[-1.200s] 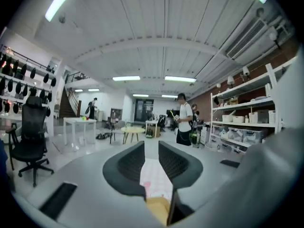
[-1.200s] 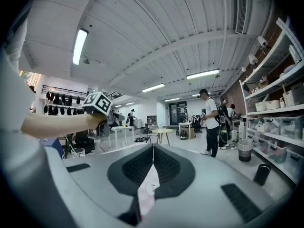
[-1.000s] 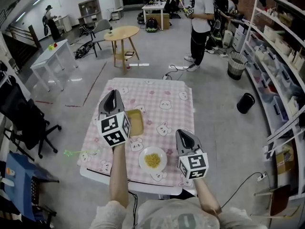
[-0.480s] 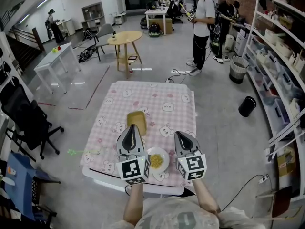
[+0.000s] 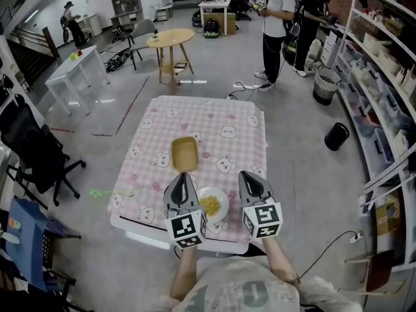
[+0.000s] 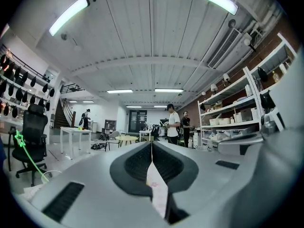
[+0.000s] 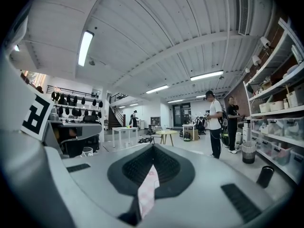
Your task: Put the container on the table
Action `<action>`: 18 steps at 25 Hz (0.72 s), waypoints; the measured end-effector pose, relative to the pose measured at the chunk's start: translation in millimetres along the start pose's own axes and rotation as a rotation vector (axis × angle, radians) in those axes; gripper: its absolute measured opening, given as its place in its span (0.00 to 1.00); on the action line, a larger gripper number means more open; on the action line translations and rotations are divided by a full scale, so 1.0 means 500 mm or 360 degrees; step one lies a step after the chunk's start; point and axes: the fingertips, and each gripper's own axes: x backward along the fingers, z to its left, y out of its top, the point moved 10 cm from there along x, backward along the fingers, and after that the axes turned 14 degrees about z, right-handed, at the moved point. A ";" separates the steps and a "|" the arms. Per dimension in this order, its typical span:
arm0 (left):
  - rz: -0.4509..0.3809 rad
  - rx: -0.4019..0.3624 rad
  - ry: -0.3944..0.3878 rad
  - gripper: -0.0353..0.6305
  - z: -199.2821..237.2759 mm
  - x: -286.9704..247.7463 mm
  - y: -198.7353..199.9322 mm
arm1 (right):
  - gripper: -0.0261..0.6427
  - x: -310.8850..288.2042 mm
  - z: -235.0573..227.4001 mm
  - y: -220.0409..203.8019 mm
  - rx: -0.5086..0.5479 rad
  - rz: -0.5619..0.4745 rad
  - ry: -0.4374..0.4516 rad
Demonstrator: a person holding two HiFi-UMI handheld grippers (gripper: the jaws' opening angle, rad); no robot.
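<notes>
The tan rectangular container [image 5: 184, 153] lies empty on the pink checked tablecloth [image 5: 227, 119], near the table's middle. My left gripper [image 5: 181, 176] hovers near the table's front edge, a short way in front of the container and apart from it, jaws shut on nothing. My right gripper [image 5: 247, 174] hangs level beside it to the right, also shut and empty. In the left gripper view the left gripper [image 6: 151, 143] shows its jaws meeting with only a sliver of tablecloth below. The right gripper view shows the right gripper [image 7: 153, 147] the same way.
A white plate [image 5: 221, 214] with yellow kernels sits between the two grippers at the front edge. Past the table stand a round wooden table [image 5: 171, 40], a white desk [image 5: 70, 66], two people [image 5: 278, 15] and a bin [image 5: 324, 85]. Shelves [image 5: 383, 64] line the right; a black office chair [image 5: 36, 158] stands left.
My left gripper has drawn back from beside the container toward the front edge and sunk lower, ending next to the plate. The container stays put on the cloth. The right gripper has kept still.
</notes>
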 end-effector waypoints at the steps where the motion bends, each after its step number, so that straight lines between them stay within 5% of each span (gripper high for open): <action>1: -0.0002 0.0002 0.0002 0.10 0.000 0.004 -0.001 | 0.08 0.001 0.002 -0.002 -0.0002 0.0002 0.0003; 18: 0.0052 0.0057 0.0009 0.10 0.017 0.000 -0.037 | 0.08 0.007 0.014 -0.037 -0.0004 0.0083 0.0017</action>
